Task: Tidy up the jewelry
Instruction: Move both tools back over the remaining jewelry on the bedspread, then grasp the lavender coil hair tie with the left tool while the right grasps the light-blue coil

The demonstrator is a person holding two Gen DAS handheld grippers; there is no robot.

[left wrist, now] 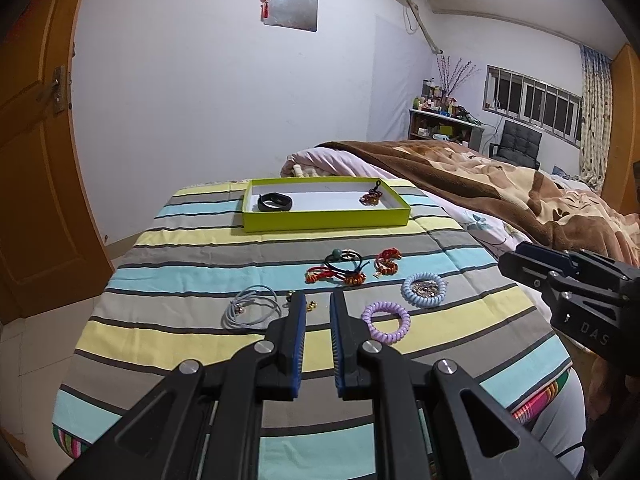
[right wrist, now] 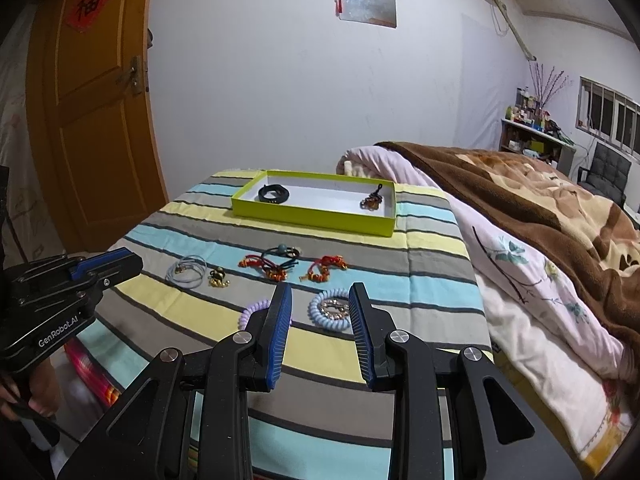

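Note:
A lime-green box (left wrist: 328,222) (right wrist: 312,216) sits at the far end of the striped cloth. It holds a black band (left wrist: 275,201) (right wrist: 274,193) and a red beaded bracelet (left wrist: 371,197) (right wrist: 372,201). Loose on the cloth lie a grey cord bracelet (left wrist: 250,311) (right wrist: 188,272), small gold bells (right wrist: 218,278), red and black braided bracelets (left wrist: 344,270) (right wrist: 280,266), a blue coil ring (left wrist: 423,289) (right wrist: 330,310) and a purple coil ring (left wrist: 386,321) (right wrist: 252,312). My left gripper (left wrist: 318,300) is open and empty above the cloth. My right gripper (right wrist: 320,294) is open and empty, just short of the blue coil ring.
A bed with a brown blanket (right wrist: 540,216) runs along the right of the table. A wooden door (right wrist: 92,112) stands at the left. The striped cloth (left wrist: 192,344) ends at a near edge just below the grippers.

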